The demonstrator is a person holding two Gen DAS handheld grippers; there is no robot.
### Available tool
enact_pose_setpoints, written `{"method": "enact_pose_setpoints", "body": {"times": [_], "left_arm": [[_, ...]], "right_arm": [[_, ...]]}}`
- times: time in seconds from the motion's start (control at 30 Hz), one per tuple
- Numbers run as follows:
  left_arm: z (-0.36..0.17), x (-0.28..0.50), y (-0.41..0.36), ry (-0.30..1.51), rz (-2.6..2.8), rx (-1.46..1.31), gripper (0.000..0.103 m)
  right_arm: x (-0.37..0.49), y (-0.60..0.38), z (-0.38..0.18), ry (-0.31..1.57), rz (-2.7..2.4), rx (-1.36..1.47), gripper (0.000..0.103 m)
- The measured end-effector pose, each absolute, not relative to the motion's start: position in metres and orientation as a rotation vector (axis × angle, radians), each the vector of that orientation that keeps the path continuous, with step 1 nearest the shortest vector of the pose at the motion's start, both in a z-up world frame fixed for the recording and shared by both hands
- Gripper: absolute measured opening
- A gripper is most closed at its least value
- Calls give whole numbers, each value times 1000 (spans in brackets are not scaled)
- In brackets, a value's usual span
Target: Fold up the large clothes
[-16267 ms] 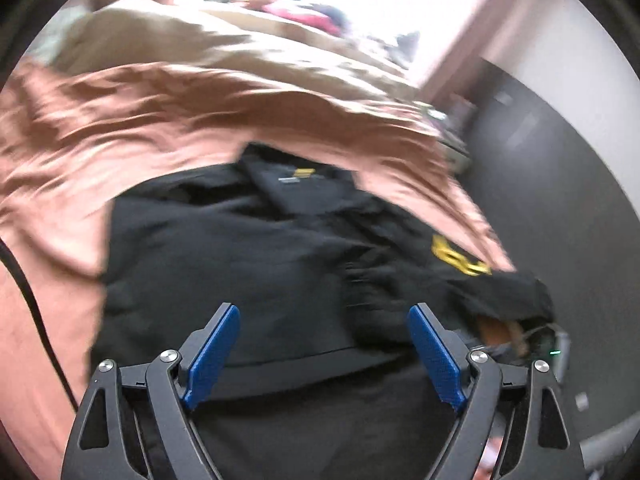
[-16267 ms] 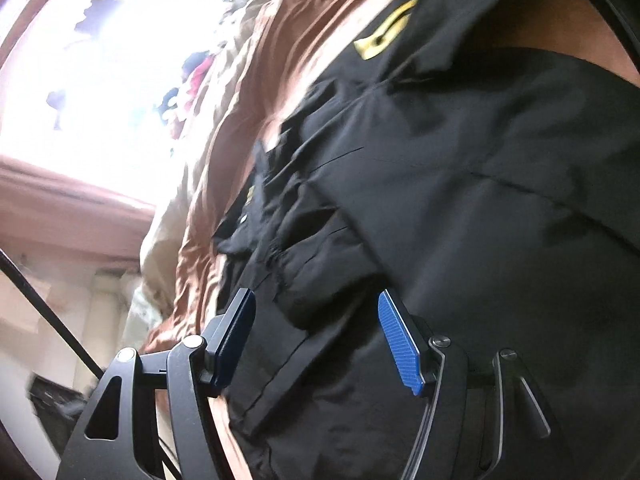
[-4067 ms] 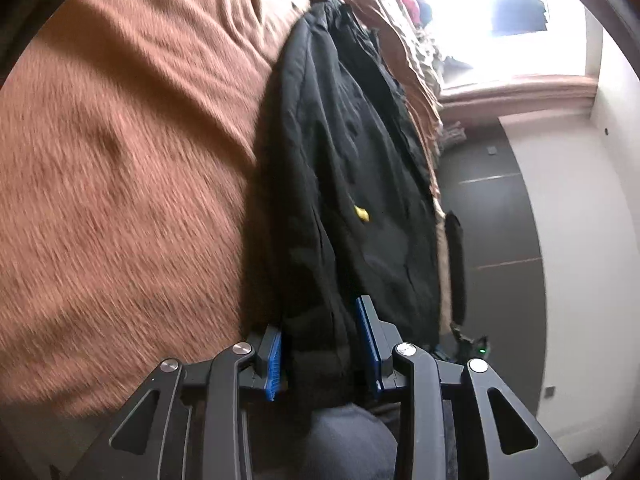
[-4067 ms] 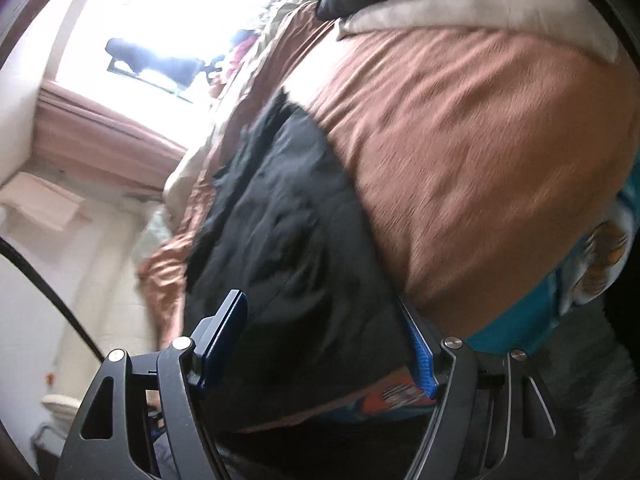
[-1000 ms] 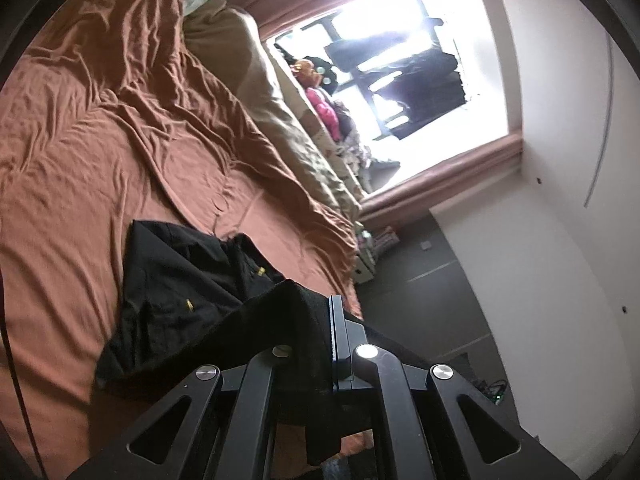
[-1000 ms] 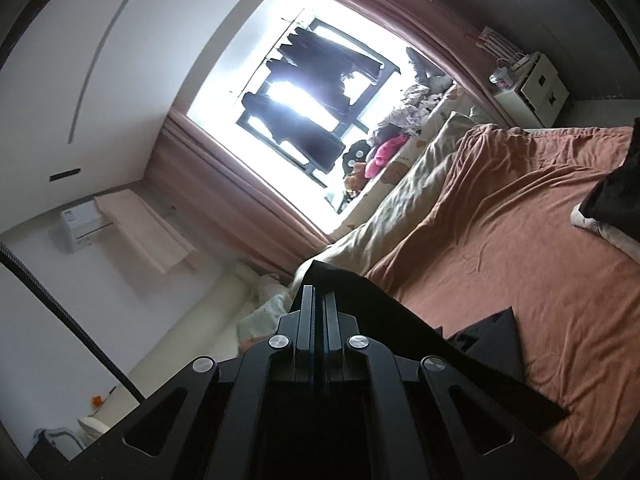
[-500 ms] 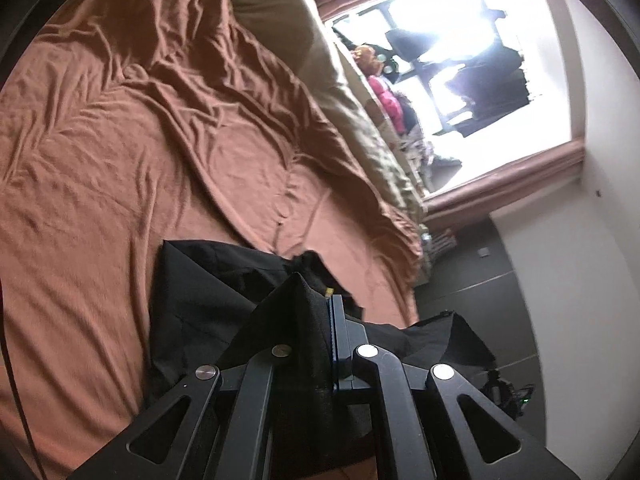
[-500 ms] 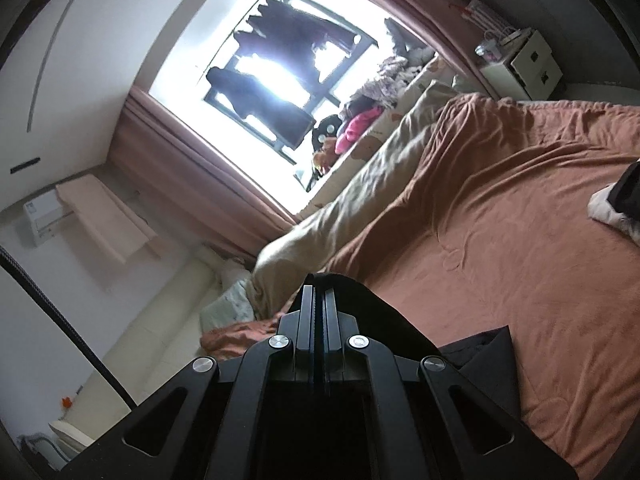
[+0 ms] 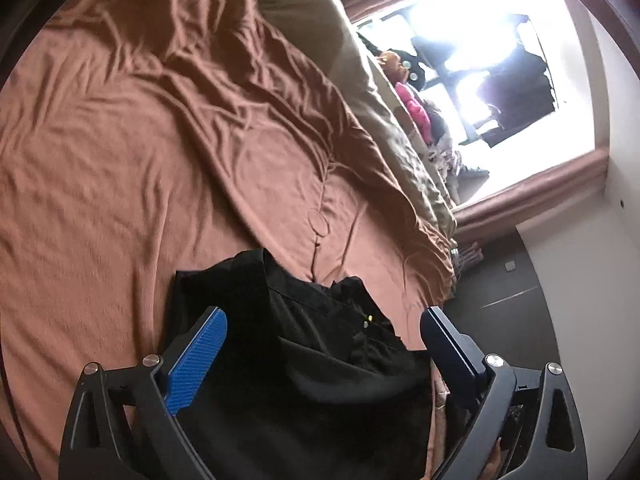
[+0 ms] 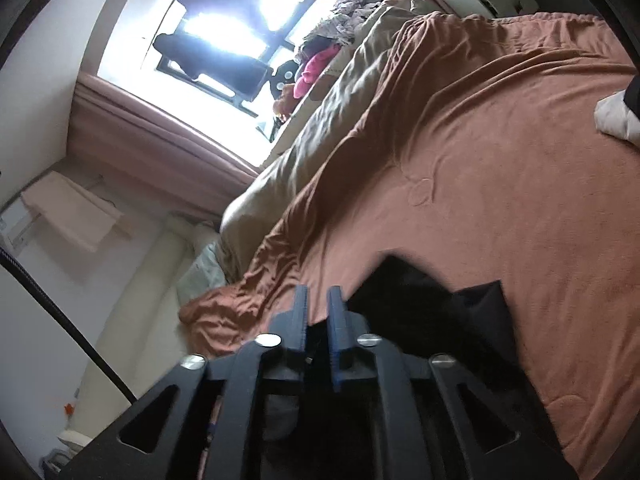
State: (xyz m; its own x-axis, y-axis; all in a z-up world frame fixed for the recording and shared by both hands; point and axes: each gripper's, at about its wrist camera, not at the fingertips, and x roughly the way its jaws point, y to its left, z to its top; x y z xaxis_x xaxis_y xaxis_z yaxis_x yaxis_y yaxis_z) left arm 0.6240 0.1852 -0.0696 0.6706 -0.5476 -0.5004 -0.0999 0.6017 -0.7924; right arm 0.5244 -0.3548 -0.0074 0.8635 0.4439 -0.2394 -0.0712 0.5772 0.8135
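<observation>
Matte black jacket (image 9: 304,364) crumpled on wrinkled rust-brown bedspread (image 9: 132,132), left gripper (image 9: 320,344) just sprung wide, released, right gripper (image 10: 318,308) parting, clasping nothing

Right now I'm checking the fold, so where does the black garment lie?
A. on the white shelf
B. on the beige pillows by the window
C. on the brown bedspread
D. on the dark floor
C: the black garment lies spread on the brown bedspread, nearer than the beige bedding.
</observation>
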Motion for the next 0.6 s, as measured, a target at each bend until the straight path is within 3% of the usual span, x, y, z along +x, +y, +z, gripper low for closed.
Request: {"method": "enact_pose_setpoints", "body": {"times": [0.03,0.07,0.1,0.33,0.5,0.6], "left_arm": [[-67,623,186,809,-289,-891,98],[-63,620,187,804,-269,-865,98],[-62,619,187,806,-252,-846,98],[-89,622,185,978,-144,-605,96],[-117,639,185,1047,-133,-530,79],[-127,656,179,1064,-154,-491,79]], "right_arm": [[520,-356,-5,457,307,908,48],[515,-358,-2,461,297,909,79],[511,-360,1,457,281,909,82],[508,-364,7,598,180,738,82],[532,-345,13,738,108,558,82],[553,-329,21,784,98,496,82]]}}
